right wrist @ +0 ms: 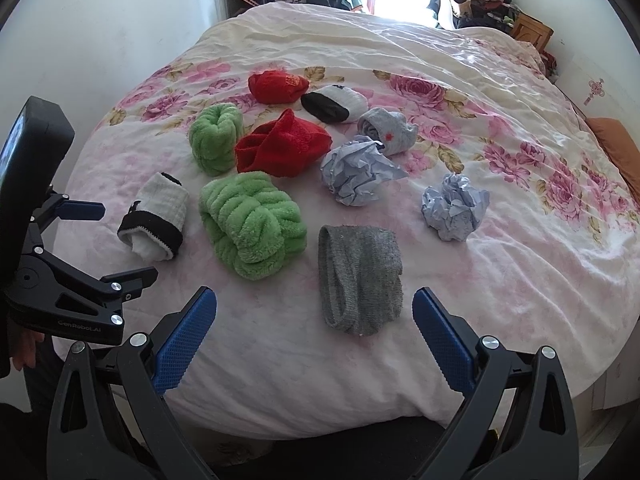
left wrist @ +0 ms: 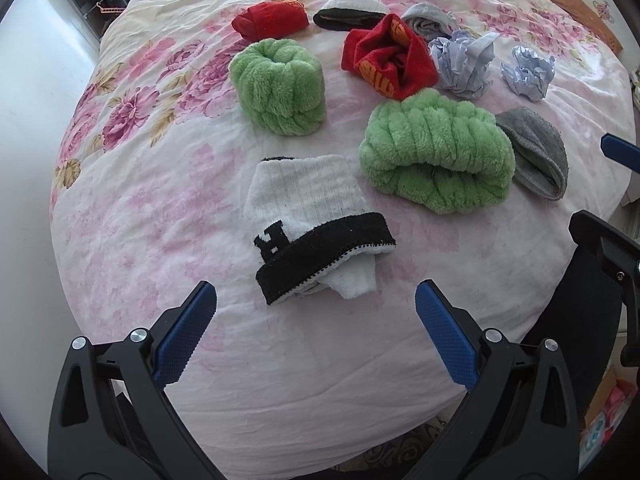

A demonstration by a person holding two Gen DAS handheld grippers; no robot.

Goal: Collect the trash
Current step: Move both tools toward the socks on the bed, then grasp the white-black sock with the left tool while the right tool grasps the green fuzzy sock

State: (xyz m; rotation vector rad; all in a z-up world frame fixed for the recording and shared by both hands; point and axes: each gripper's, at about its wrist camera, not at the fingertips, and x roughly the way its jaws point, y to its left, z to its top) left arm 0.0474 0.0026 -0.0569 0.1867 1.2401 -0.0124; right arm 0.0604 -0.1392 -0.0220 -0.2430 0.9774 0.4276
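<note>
Two crumpled paper balls are lying on the floral bedspread among rolled socks. In the right wrist view the nearer paper ball is sitting at about 1 o'clock from the right gripper, well apart from it, and the second paper ball is lying farther off at about 12 o'clock, just beside a rolled grey sock.

The right gripper is hovering with its blue pads spread wide and nothing between them. A flat grey sock is lying just ahead of its fingertips, between their lines.

The left gripper is likewise standing wide apart and carrying nothing. A white sock with a black cuff is resting just ahead of it at 12 o'clock. Beyond that, a large green fluffy roll is lying at 1 o'clock and a smaller green roll at 11 o'clock. A red sock is lying behind the large green roll, touching one paper ball. From the left gripper both paper balls are sitting far off, at about 1 o'clock.
</note>
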